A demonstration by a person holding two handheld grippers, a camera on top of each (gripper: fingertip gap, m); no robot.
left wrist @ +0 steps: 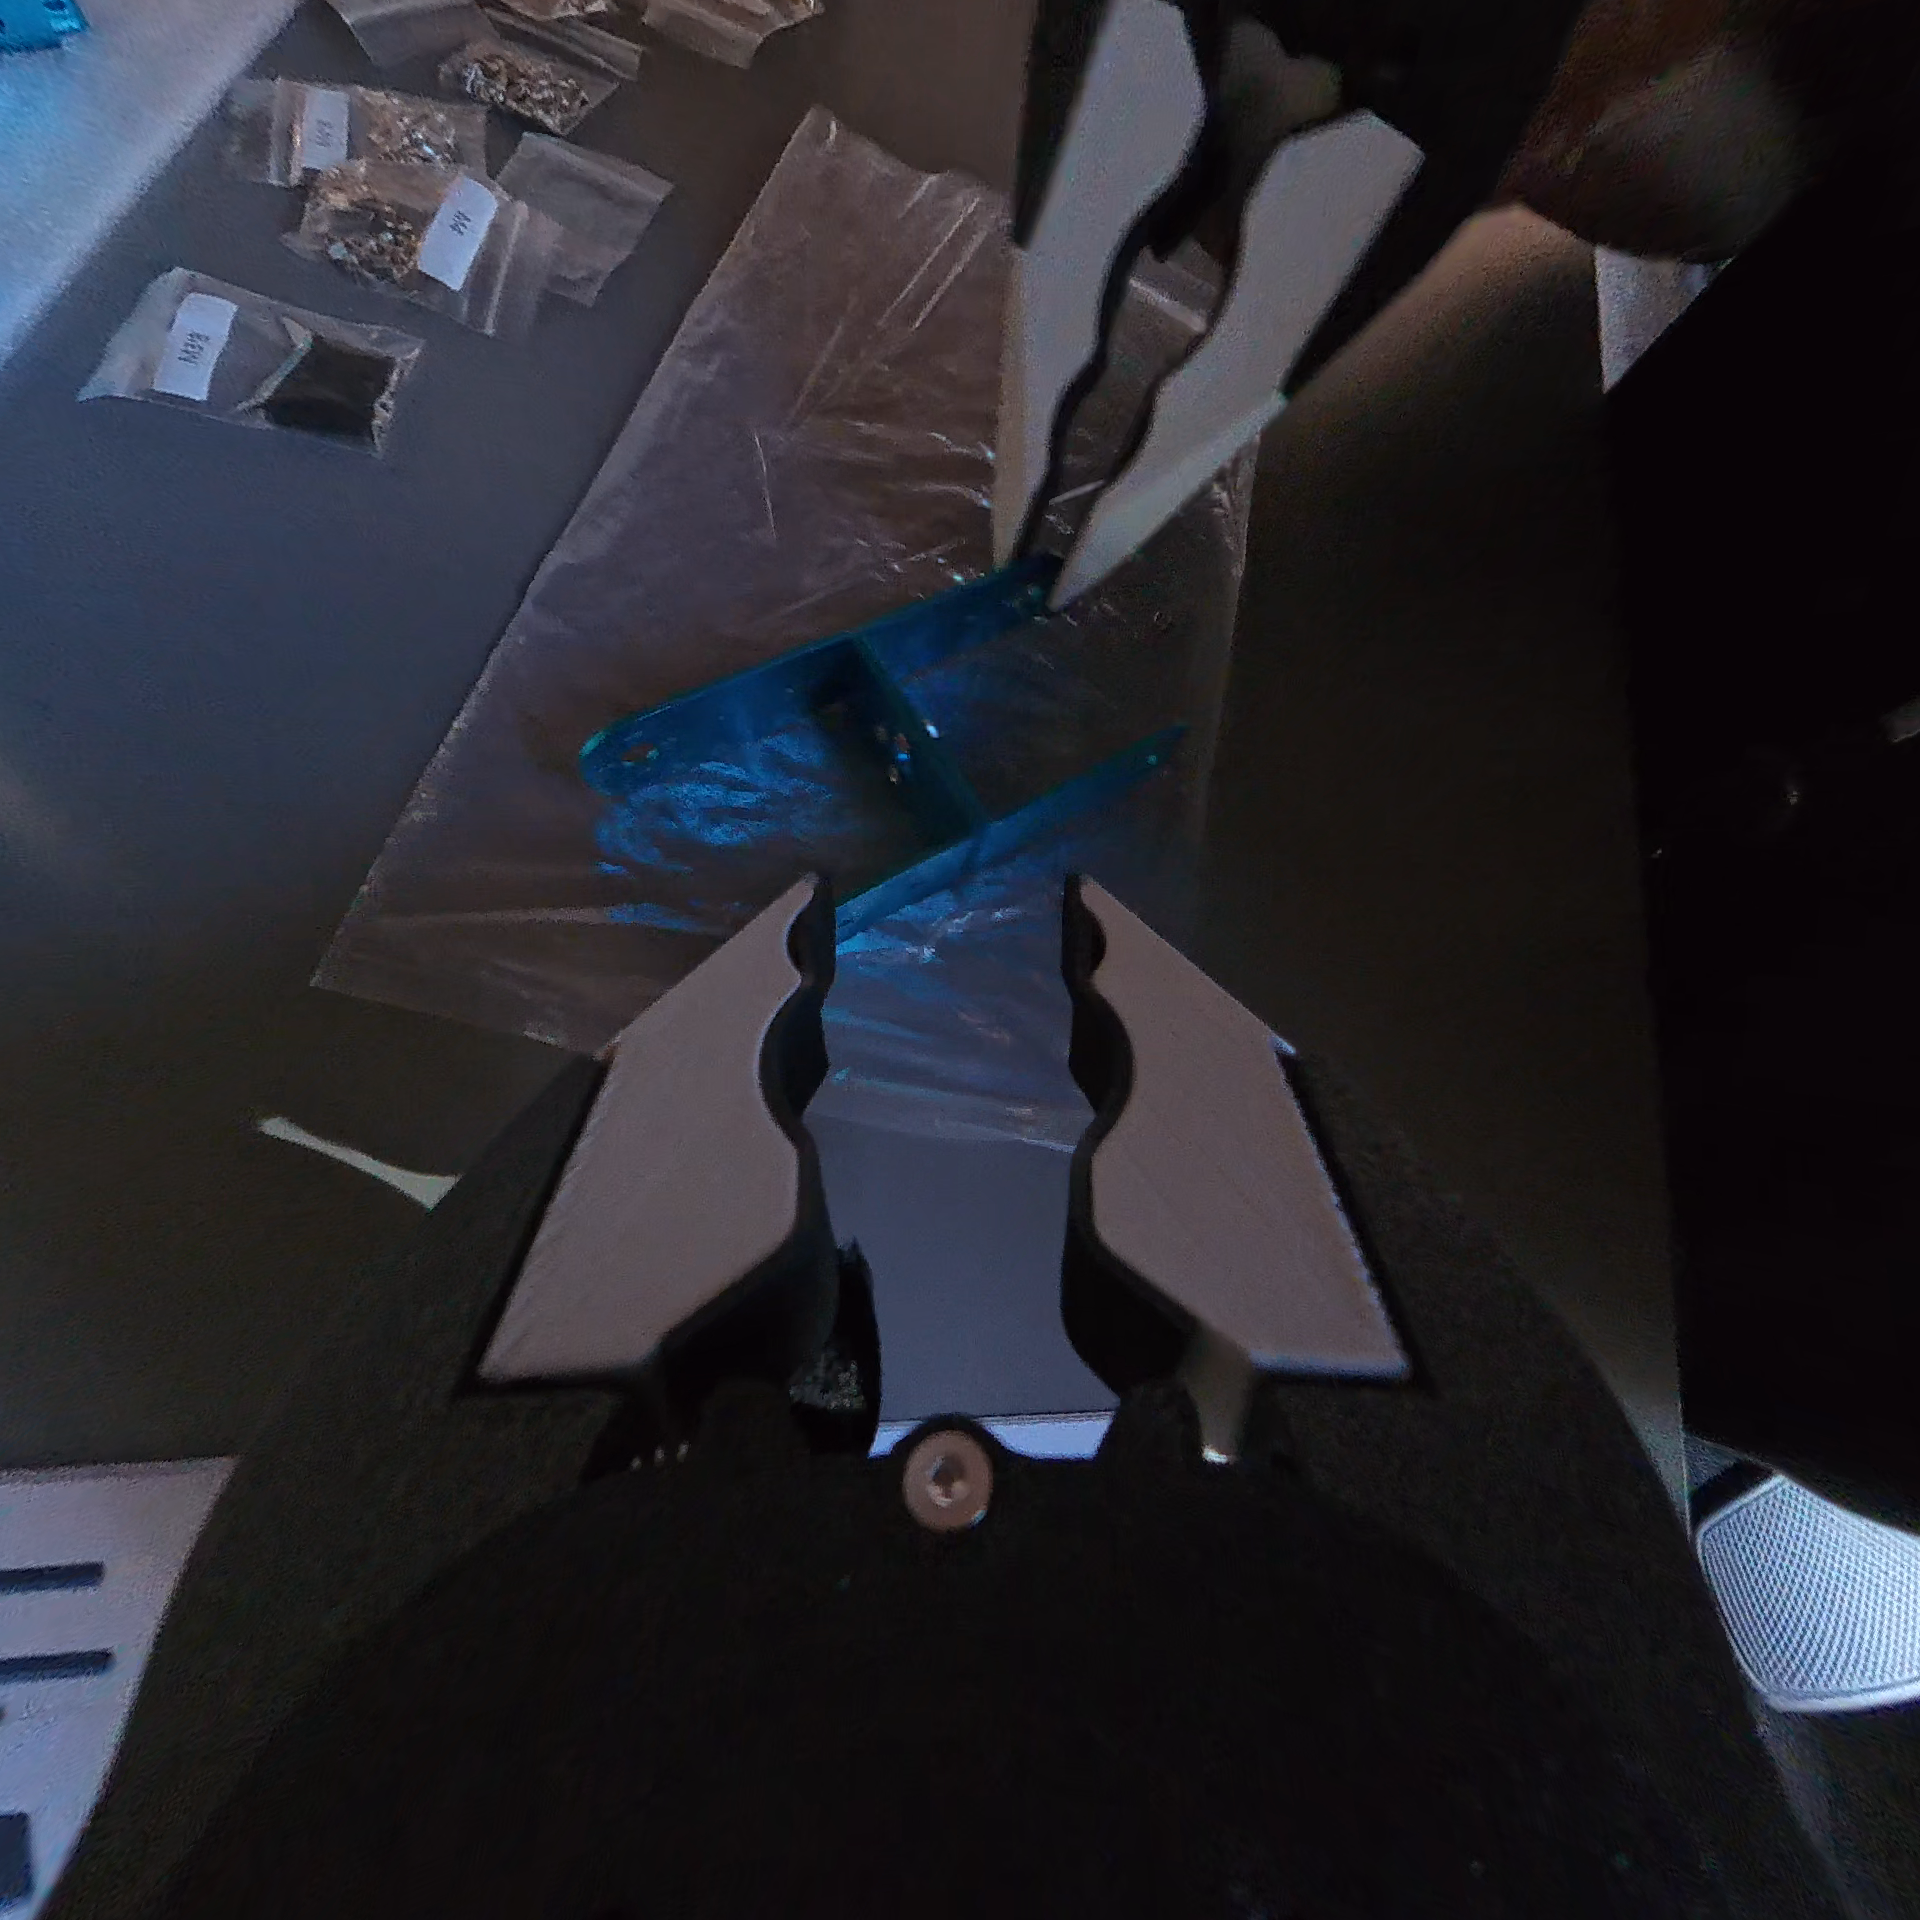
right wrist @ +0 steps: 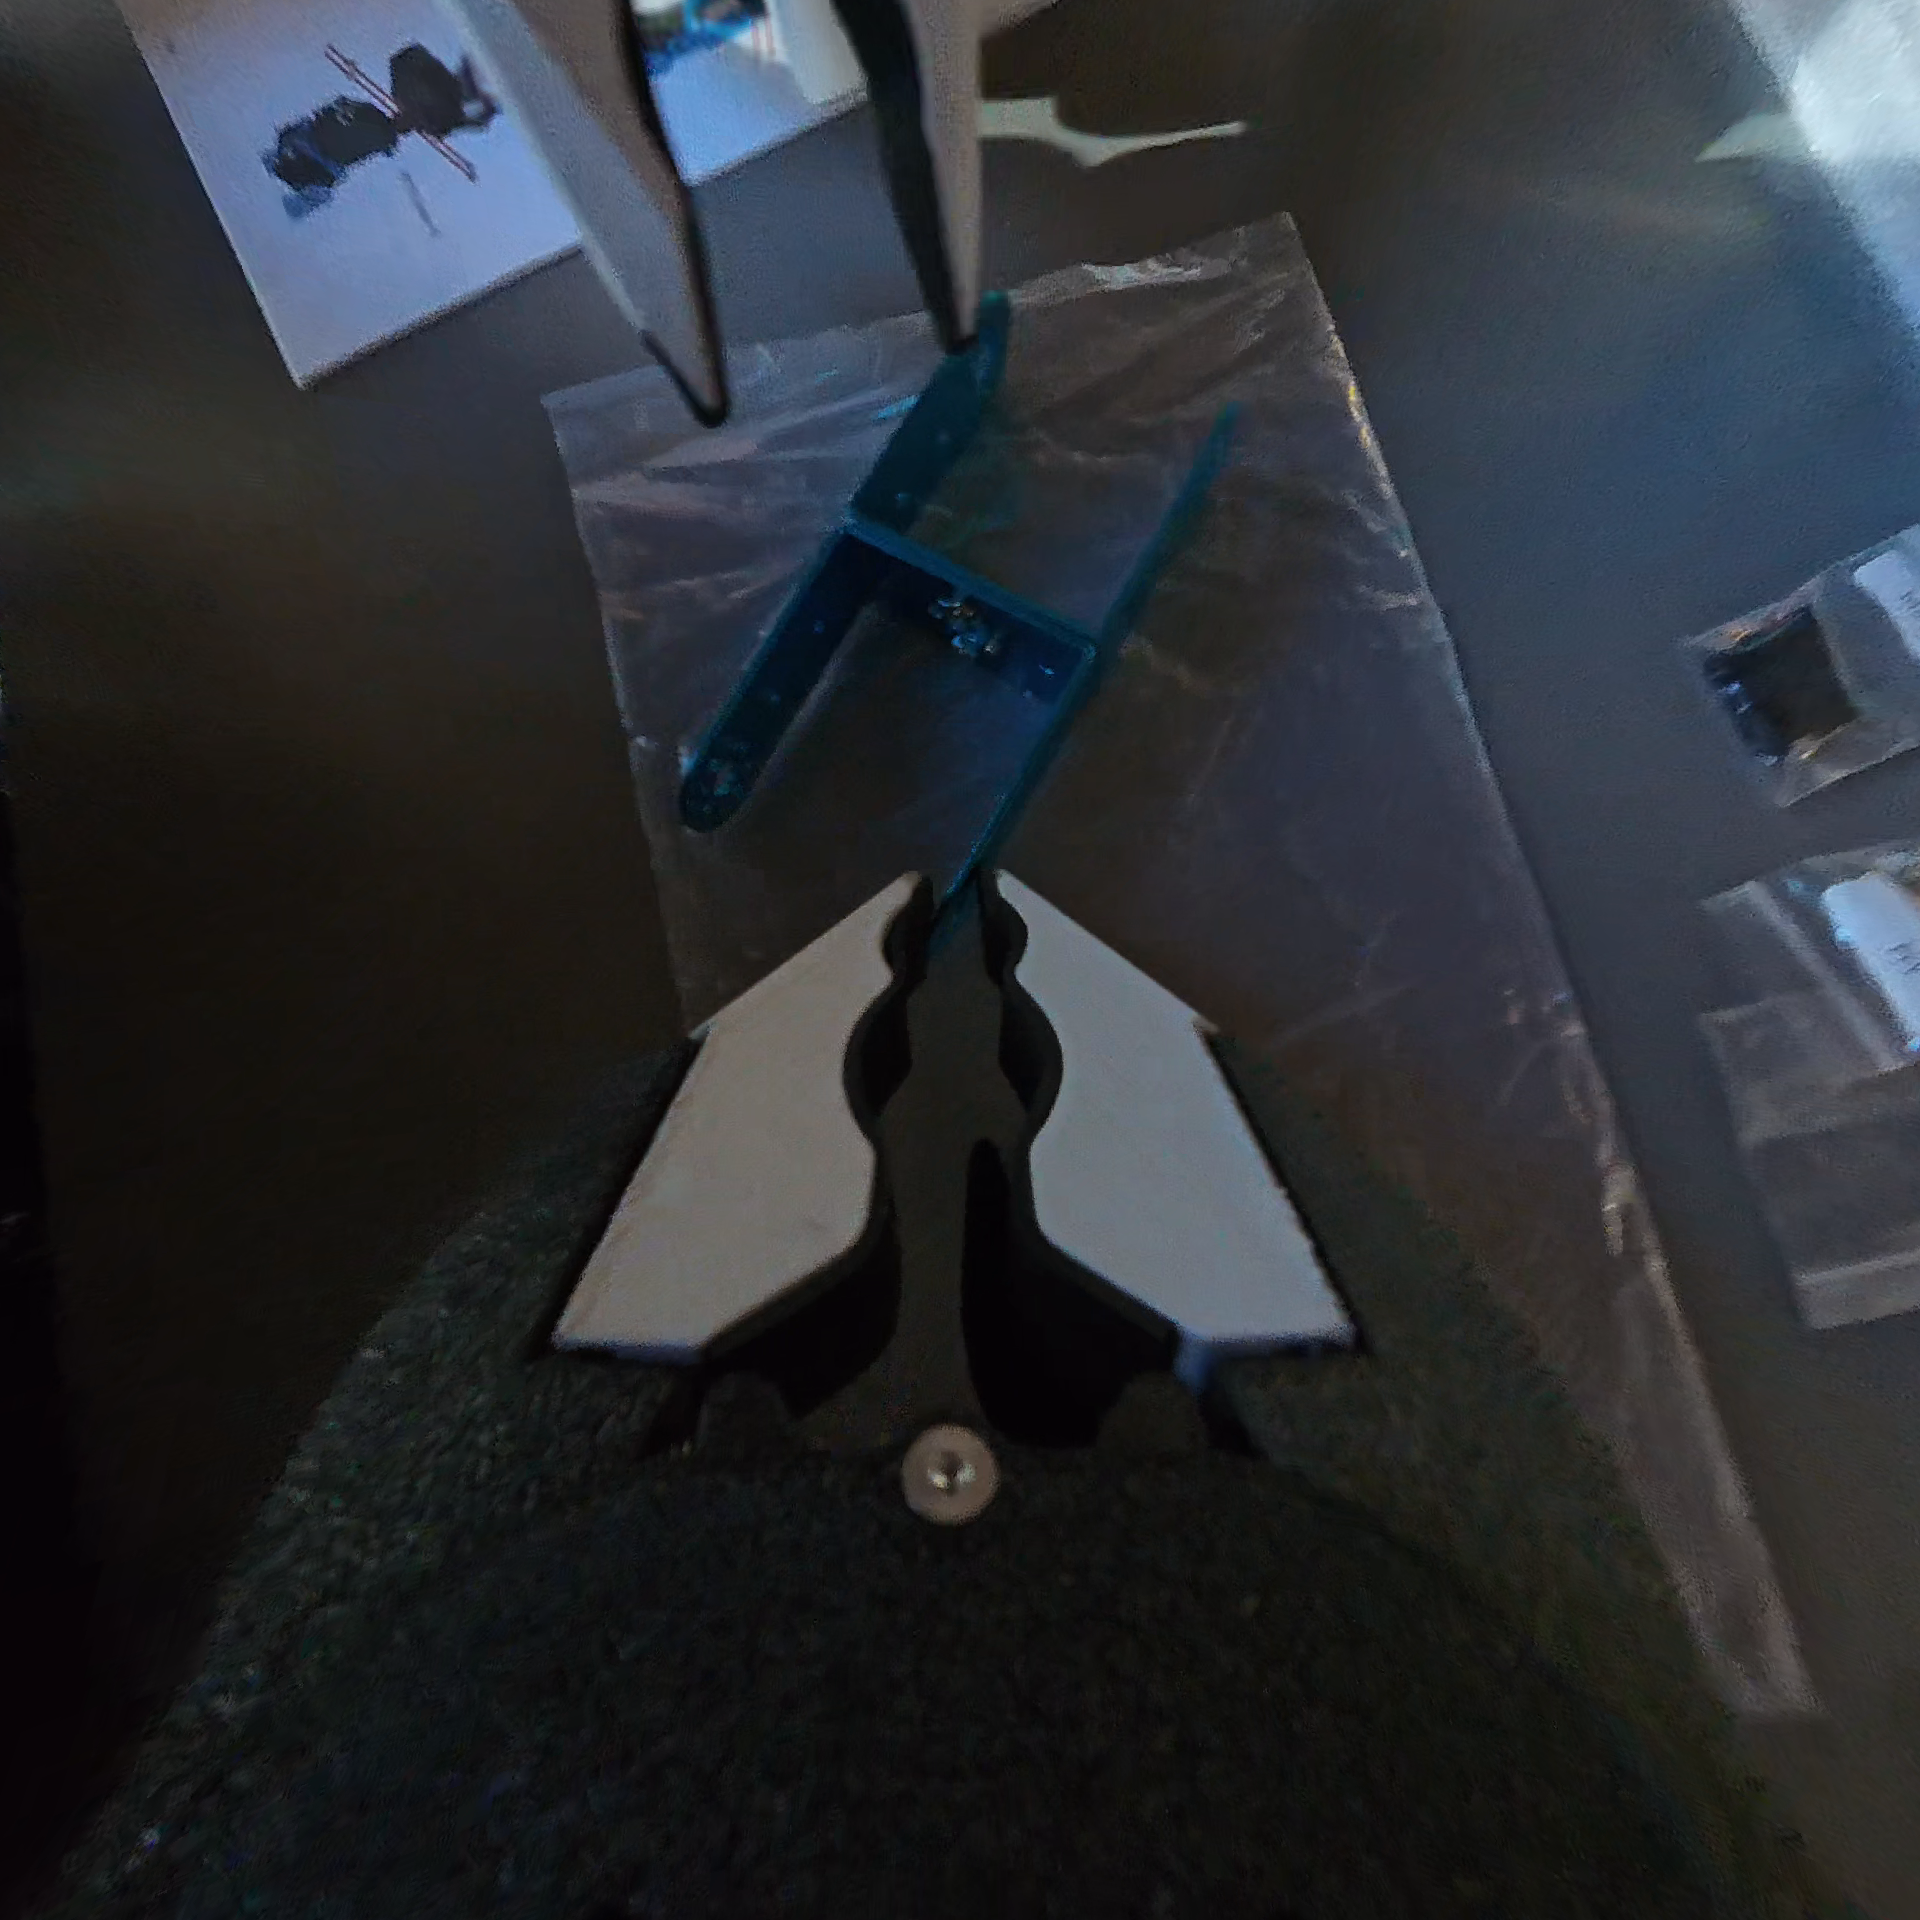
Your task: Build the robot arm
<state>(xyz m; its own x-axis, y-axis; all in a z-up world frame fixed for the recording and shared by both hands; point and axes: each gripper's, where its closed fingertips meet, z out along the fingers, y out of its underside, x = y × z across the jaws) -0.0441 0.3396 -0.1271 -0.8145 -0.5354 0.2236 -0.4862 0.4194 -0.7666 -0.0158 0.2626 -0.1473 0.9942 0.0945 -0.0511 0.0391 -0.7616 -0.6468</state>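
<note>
A blue metal H-shaped bracket (left wrist: 883, 748) lies over a clear plastic bag (left wrist: 810, 436) on a dark table. My right gripper (right wrist: 958, 885) is shut on the end of one bracket (right wrist: 966, 623) arm. It shows in the left wrist view (left wrist: 1039, 577) at the top, pinching that arm's tip. My left gripper (left wrist: 948, 899) is open, its fingertips by the end of the bracket's other arm, which sits close to one finger. I cannot tell if they touch. In the right wrist view the left gripper (right wrist: 831, 372) hangs open at the far end of the bracket.
Several small clear bags of hardware (left wrist: 384, 218) lie at the far left, one holding a black part (left wrist: 322, 400). More bags (right wrist: 1787, 675) show at the right. A printed sheet (right wrist: 343, 187) lies beyond the clear plastic bag (right wrist: 1299, 779). A person's shoe (left wrist: 1818, 1579) shows below the table edge. The grippers' ends are close to 9 cm from one another.
</note>
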